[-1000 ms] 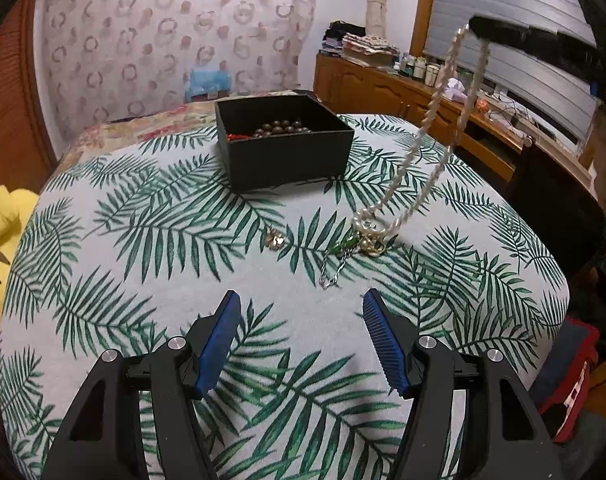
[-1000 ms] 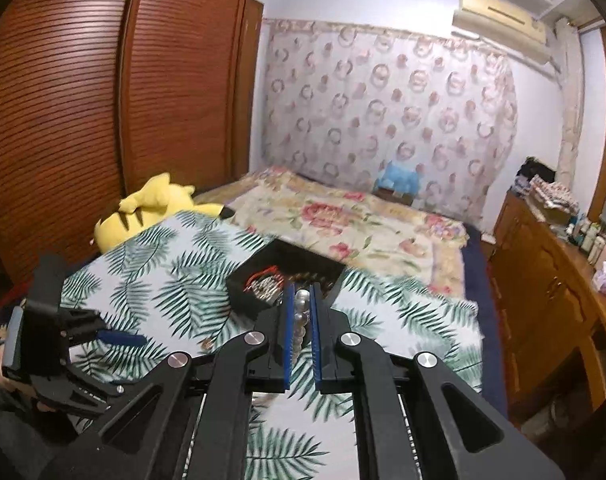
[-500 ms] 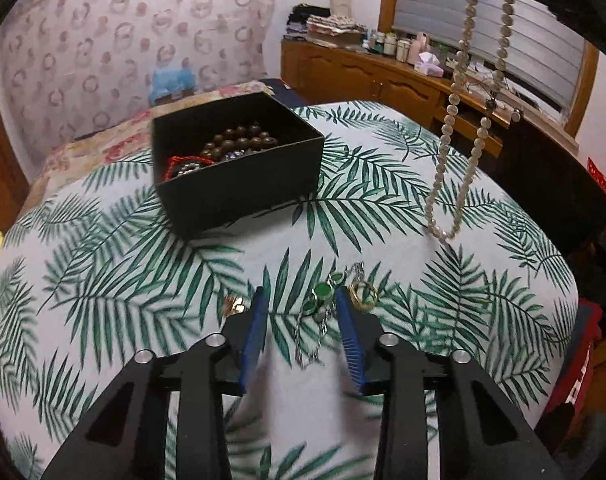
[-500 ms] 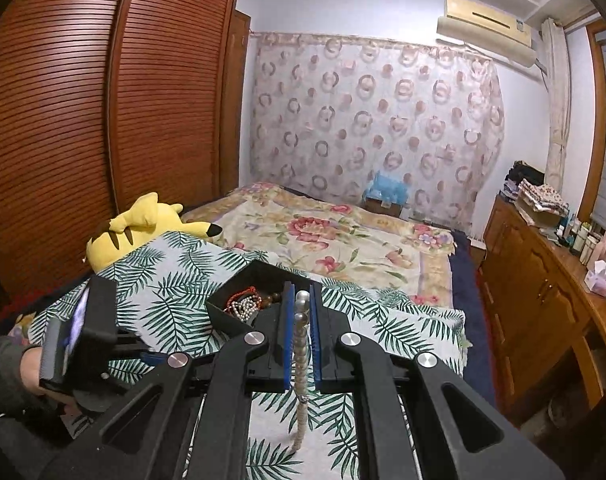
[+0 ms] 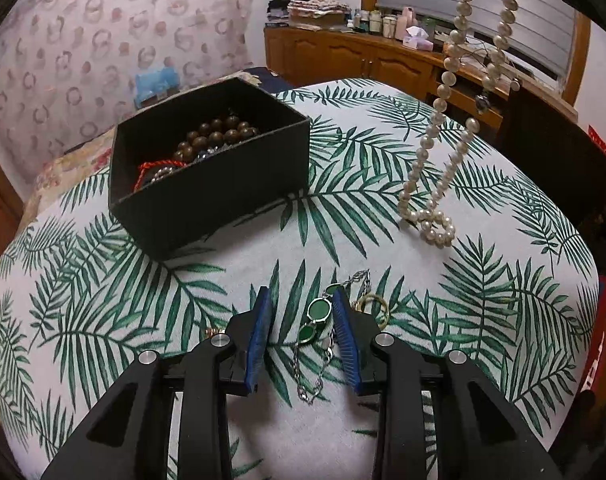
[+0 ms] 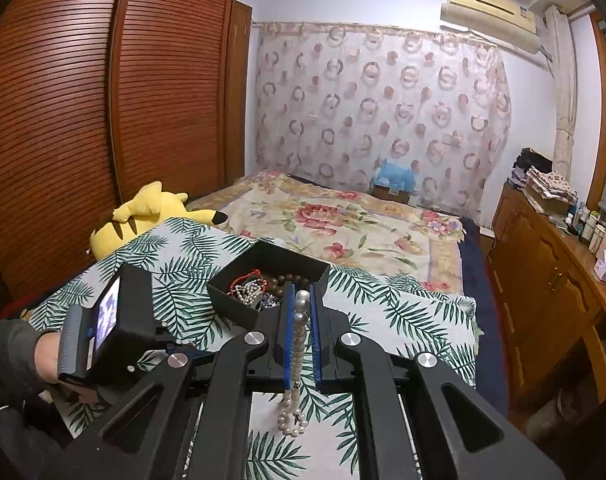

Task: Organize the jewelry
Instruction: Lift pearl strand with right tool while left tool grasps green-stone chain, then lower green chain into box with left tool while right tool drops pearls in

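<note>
So over toward the far left edge of the leaf-print table (image 5: 103, 320) the black box (image 5: 207, 200) already has beads in it. Near the front edge the left gripper (image 5: 301, 340) has just been closing, and its half-open jaws now straddle the green-stone bracelet (image 5: 315, 320) without pinching it yet. At the right side the right gripper (image 6: 301, 328) is clamped tight on the pearl necklace (image 5: 431, 184), its loop end pooled on the cloth. Looks like the pickup step; next I'd squeeze the bracelet, then carry both to the box.

Home bedroom, floral bedspread (image 6: 335, 220), louvered wardrobe (image 6: 103, 120), patterned curtain (image 6: 383, 100)
</note>
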Motion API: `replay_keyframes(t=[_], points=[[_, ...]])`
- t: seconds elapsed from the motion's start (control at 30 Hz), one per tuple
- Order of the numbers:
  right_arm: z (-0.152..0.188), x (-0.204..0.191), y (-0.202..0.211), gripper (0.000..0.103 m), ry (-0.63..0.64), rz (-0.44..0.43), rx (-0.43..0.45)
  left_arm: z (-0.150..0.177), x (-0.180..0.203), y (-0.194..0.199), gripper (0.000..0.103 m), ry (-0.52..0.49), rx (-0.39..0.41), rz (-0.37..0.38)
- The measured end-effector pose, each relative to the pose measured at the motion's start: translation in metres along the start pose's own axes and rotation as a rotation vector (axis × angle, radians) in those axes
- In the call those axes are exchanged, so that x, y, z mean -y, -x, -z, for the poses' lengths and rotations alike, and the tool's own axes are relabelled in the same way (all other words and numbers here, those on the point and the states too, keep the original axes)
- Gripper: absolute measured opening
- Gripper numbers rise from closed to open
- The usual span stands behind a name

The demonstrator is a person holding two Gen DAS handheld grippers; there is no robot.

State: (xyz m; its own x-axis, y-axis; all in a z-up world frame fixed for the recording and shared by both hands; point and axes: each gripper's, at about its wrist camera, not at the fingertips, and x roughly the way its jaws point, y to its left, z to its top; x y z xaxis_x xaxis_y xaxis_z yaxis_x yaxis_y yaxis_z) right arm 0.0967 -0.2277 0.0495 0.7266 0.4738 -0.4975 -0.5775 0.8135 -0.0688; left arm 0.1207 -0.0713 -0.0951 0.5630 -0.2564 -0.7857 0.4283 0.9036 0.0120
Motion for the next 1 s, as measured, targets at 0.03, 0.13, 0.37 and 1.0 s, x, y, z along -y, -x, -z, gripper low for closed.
replay_keyframes(t=[0.03, 0.13, 0.37, 1.0], points=[[0.000, 0.000, 0.001, 0.009, 0.001, 0.000, 0.001, -0.001, -0.001, -0.002, 0.020, 0.003, -0.006, 0.004], [0.001, -0.002, 0.001, 0.009, 0.006, 0.002, 0.005, -0.001, -0.005, -0.003, 0.013, 0.009, 0.000, 0.002], [0.000, -0.003, 0.005, 0.009, 0.019, 0.001, 0.019, 0.000, -0.013, 0.010, 0.010, 0.050, 0.028, 0.027], [-0.062, -0.009, -0.003, 0.009, 0.064, 0.014, 0.087, -0.044, -0.024, 0.091, 0.010, 0.054, 0.232, -0.019]])
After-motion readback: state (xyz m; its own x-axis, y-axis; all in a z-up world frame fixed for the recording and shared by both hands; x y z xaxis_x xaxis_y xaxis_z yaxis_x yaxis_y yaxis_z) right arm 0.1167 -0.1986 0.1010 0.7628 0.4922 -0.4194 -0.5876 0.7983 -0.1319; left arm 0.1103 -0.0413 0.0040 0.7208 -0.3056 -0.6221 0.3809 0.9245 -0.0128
